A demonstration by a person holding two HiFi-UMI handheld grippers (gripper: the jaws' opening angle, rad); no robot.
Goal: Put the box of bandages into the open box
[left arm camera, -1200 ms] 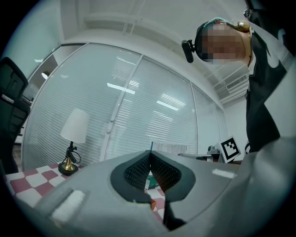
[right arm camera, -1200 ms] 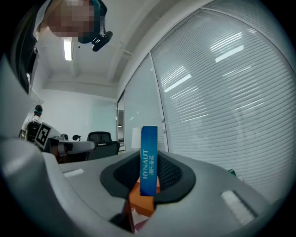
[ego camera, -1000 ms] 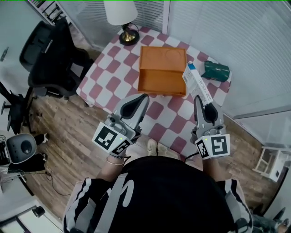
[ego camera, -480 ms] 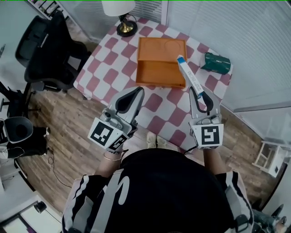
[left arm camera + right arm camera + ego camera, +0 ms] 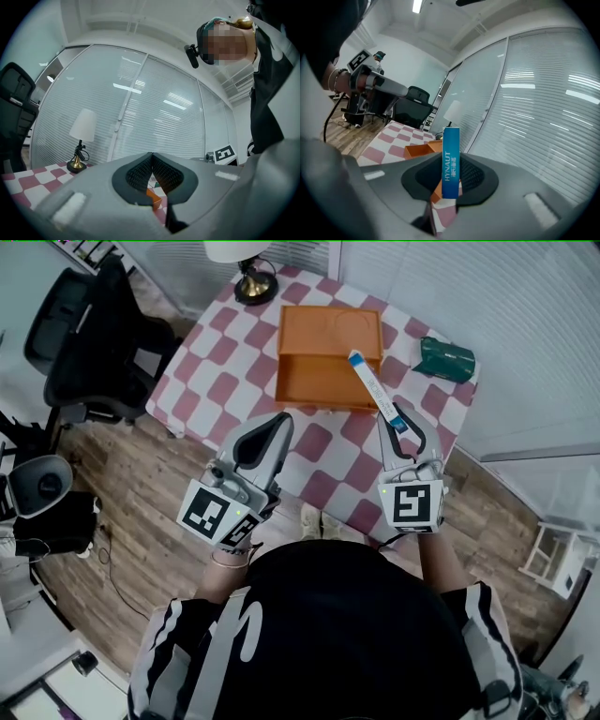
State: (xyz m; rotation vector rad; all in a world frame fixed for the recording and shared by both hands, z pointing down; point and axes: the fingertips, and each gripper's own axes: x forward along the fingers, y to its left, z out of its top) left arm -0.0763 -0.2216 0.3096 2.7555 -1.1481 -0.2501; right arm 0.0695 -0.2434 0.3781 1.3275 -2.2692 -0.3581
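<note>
**Bandage box in your right gripper, at the open box's right side**

Your right gripper is clamped on the near end of the bandage box. It holds the box narrow edge up, pads on the two broad faces. My read is that this slim grip lets it slide in without catching the walls. In the head view the free end shows over the right side of the open box, an orange tray with its lid folded back. It isn't inside yet.

Your left gripper has its jaws together on nothing and is parked off to the near side, likely just to stay out of the way.

The surface is a table with a red-and-white checked cloth. A lamp stands at the far corner and a green pouch at the right edge. The room has a wood floor, an office chair on the left and blinds behind.
</note>
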